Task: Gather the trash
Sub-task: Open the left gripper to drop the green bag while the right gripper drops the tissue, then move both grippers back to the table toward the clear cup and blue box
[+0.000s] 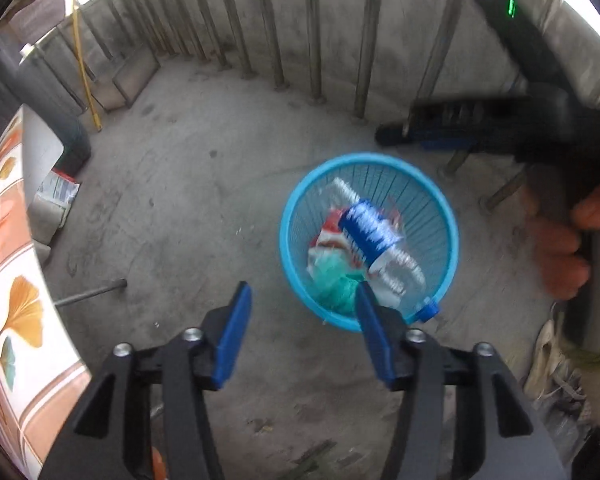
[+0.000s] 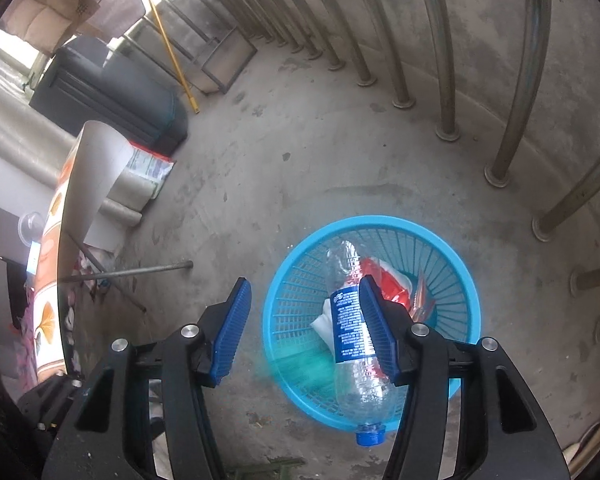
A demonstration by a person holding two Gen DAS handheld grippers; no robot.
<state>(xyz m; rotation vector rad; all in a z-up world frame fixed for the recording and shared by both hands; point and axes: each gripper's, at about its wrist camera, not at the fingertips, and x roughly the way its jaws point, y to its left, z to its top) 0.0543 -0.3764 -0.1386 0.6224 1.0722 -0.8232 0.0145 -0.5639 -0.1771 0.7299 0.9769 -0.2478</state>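
Trash — a clear plastic bottle (image 2: 354,344) and crumpled wrappers (image 1: 332,240) — lies in the blue basket (image 2: 452,256) on the concrete floor (image 2: 240,184); left gripper (image 1: 302,320) and right gripper (image 2: 305,320) hover above, fingers apart, empty.

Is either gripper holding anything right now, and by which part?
Nothing is held. The left gripper and right gripper are both open, with only floor between their fingers. The bottle lies in the blue basket.
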